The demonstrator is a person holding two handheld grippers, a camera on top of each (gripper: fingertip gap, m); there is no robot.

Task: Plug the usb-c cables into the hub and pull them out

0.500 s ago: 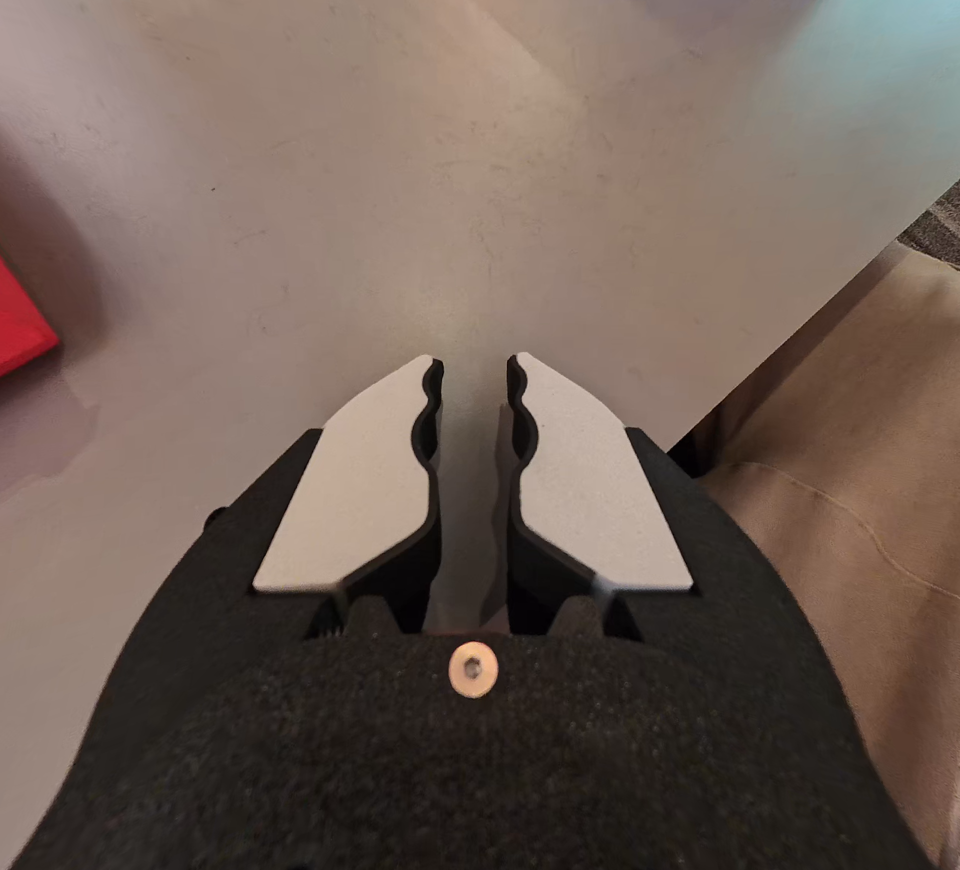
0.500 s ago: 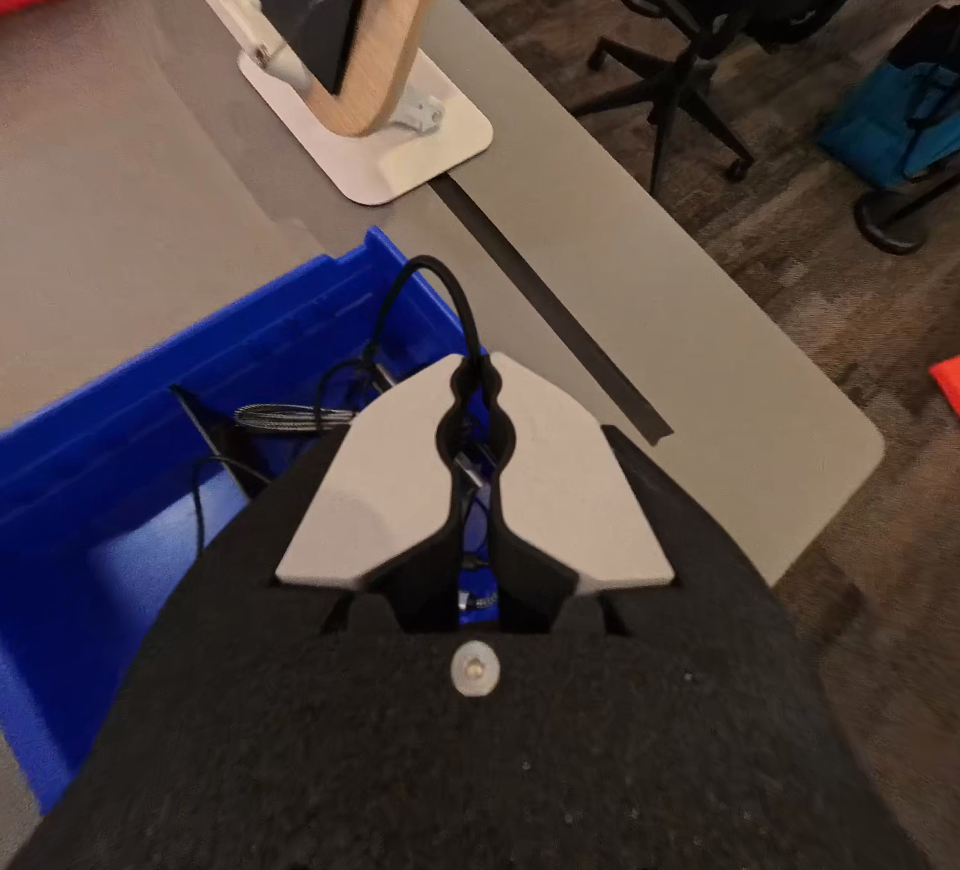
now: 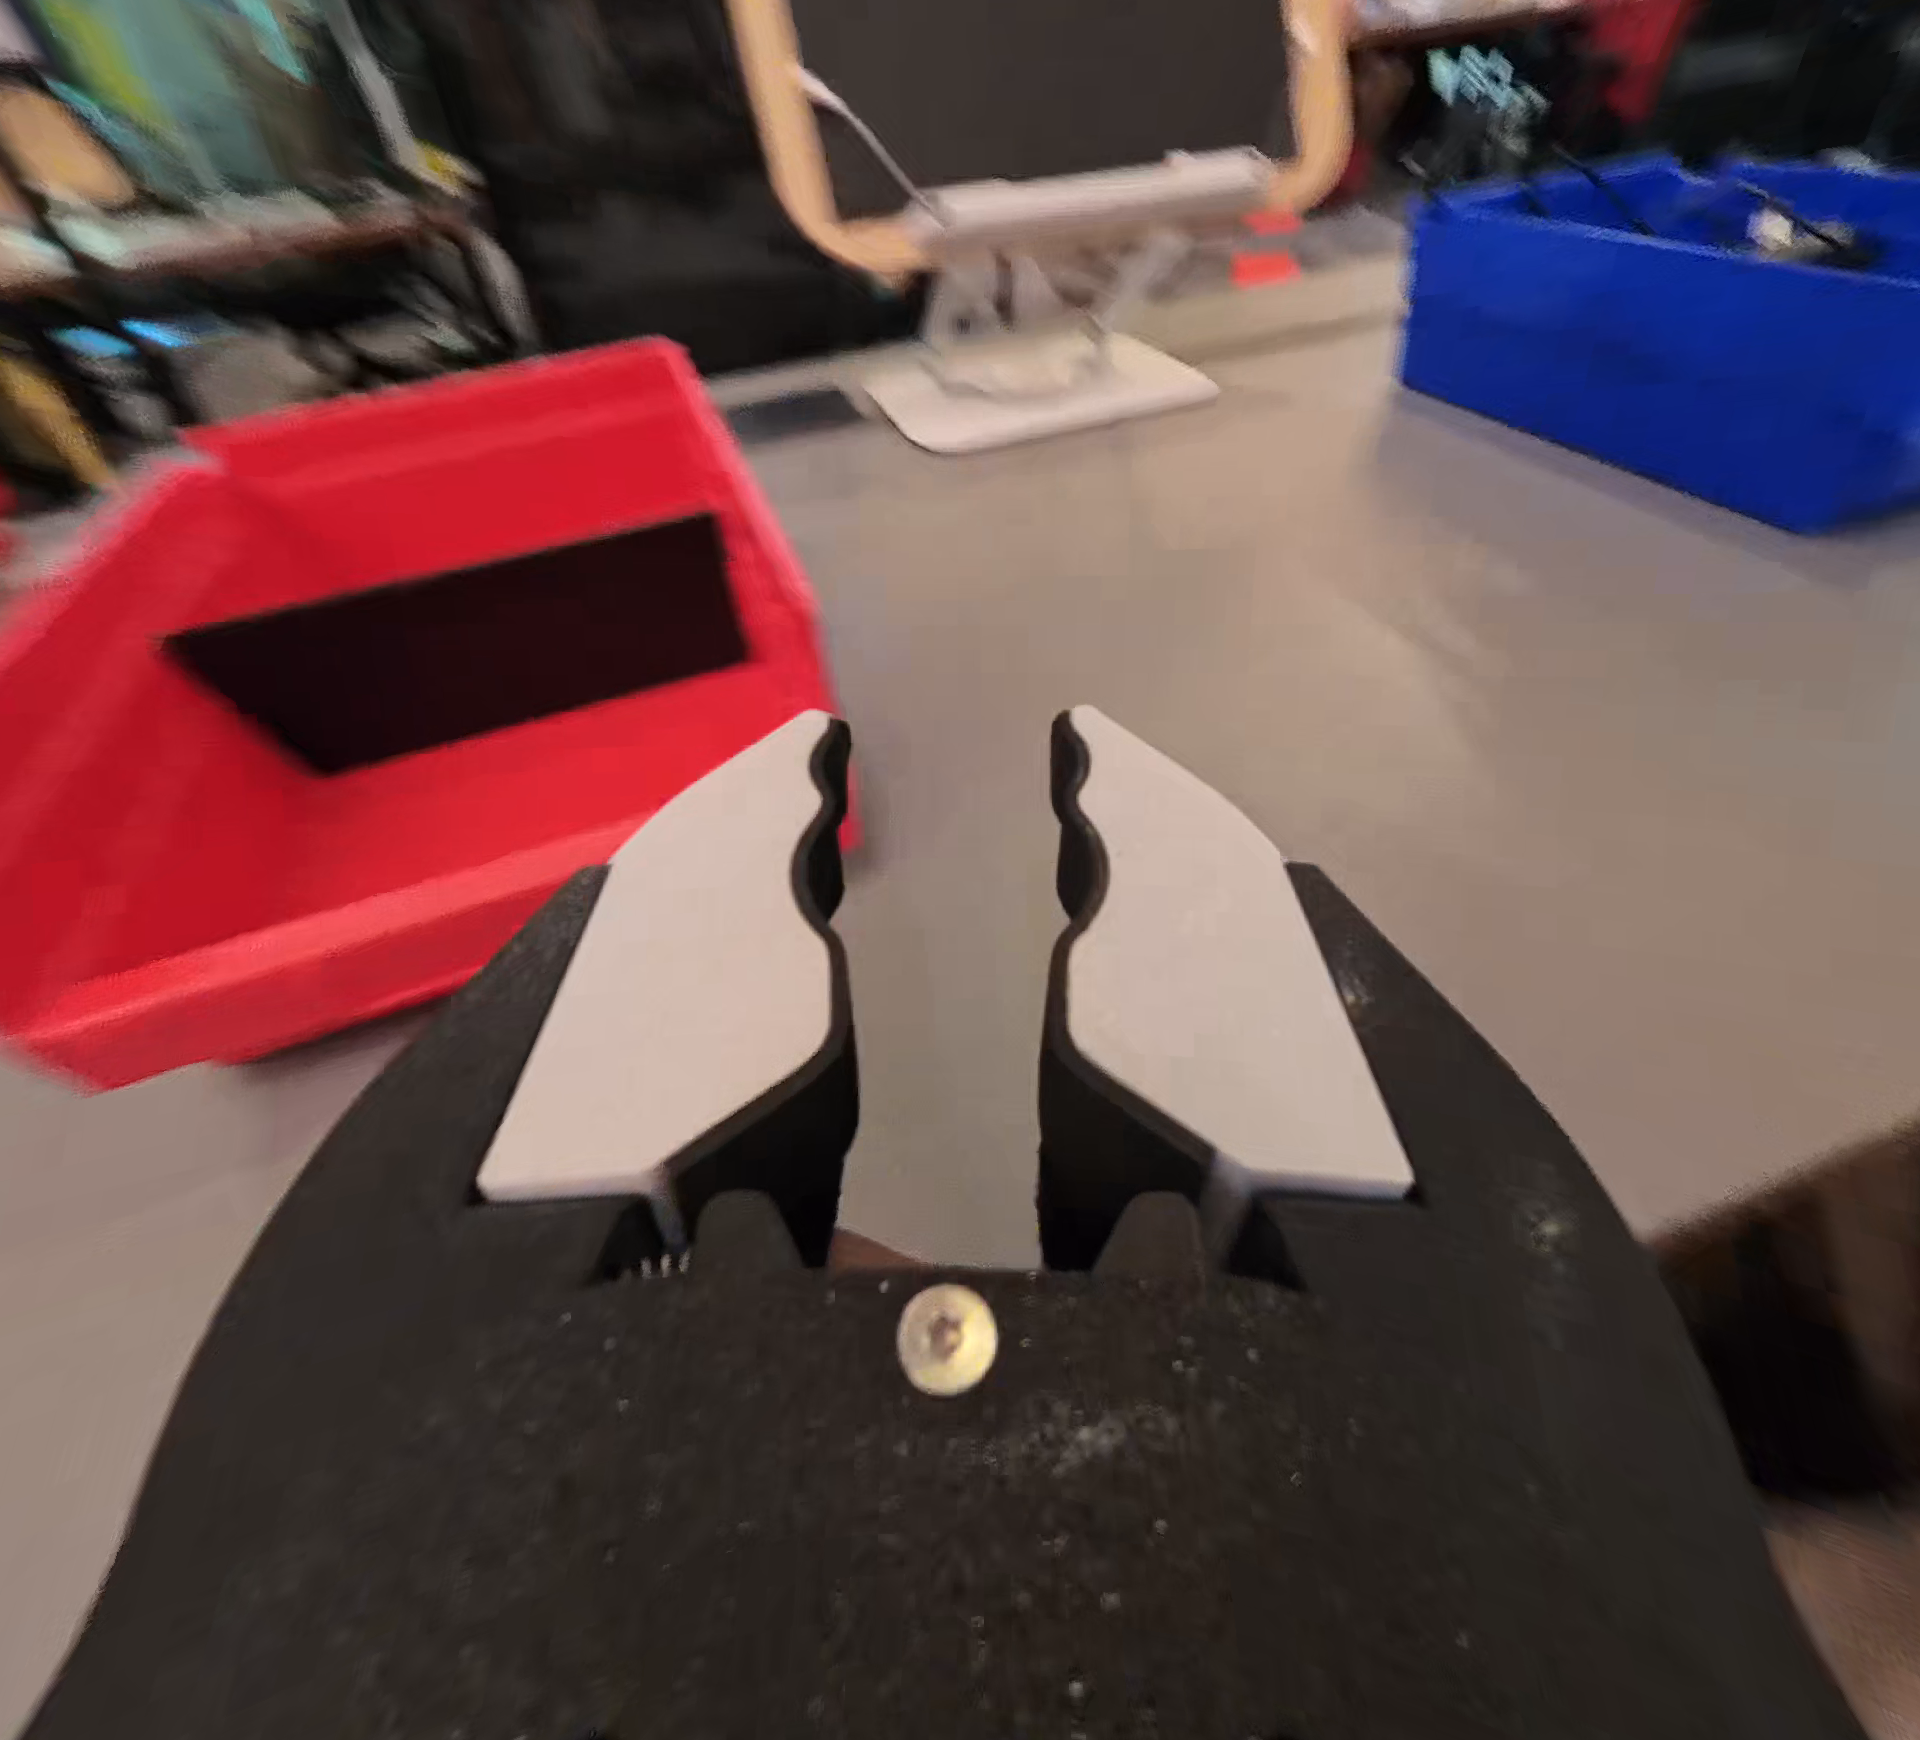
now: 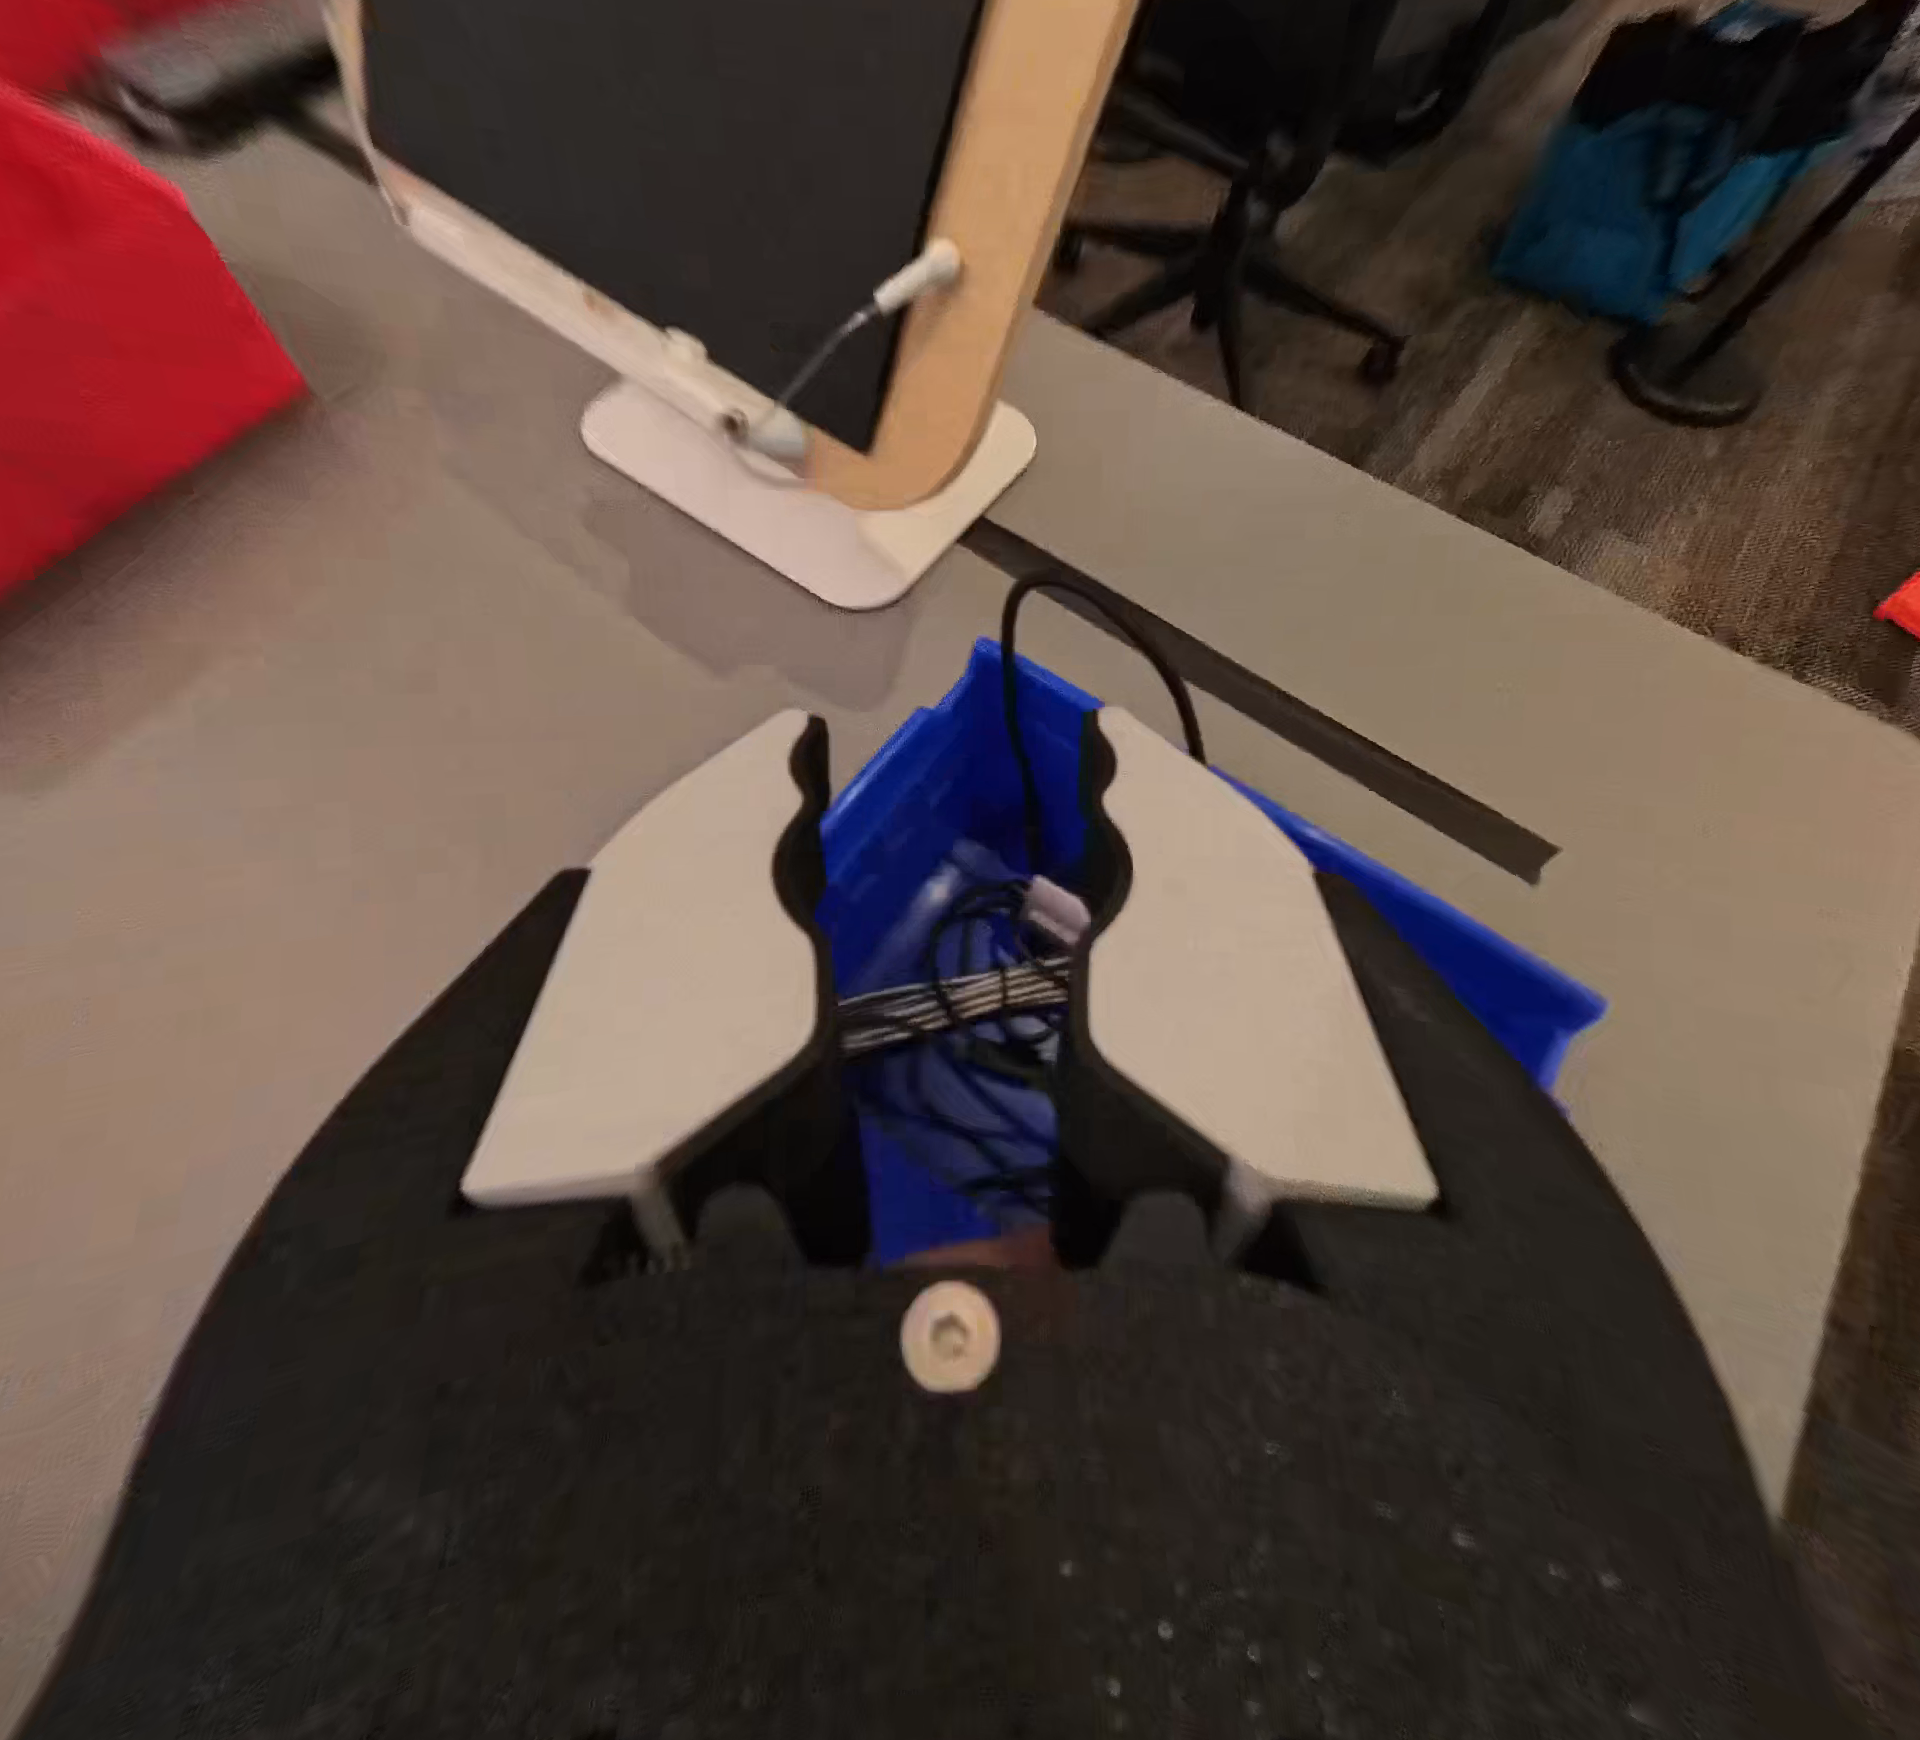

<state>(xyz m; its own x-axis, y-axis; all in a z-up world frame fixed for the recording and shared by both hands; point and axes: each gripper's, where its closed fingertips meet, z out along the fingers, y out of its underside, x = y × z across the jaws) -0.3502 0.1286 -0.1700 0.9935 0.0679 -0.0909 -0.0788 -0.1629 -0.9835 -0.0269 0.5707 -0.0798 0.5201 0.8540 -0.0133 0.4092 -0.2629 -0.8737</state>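
Note:
My right gripper (image 4: 951, 734) is open and hangs above the far corner of a blue bin (image 4: 1455, 942). The bin holds a tangle of cables: a black cable (image 4: 1039, 610) loops up over the rim and runs down close to my right finger, a silver braided cable (image 4: 956, 994) lies across, and a small grey connector piece (image 4: 1055, 911) rests among them. I cannot tell which item is the hub. My left gripper (image 3: 951, 734) is open and empty, low over the grey table (image 3: 1351, 755). The blue bin (image 3: 1662, 360) shows at its far right.
A red bin (image 3: 312, 859) stands just left of my left gripper and also shows in the right wrist view (image 4: 104, 340). A wood-framed dark panel on a white base (image 3: 1039, 381) stands at the table's back (image 4: 831, 527). The table edge (image 4: 1558, 703) runs right of the blue bin, with chairs beyond. The grippers' ends are close to 55 cm from one another.
My right gripper was shut on the black cable and has opened and let it go. My left gripper has tilted up from facing the tabletop and opened a little wider.

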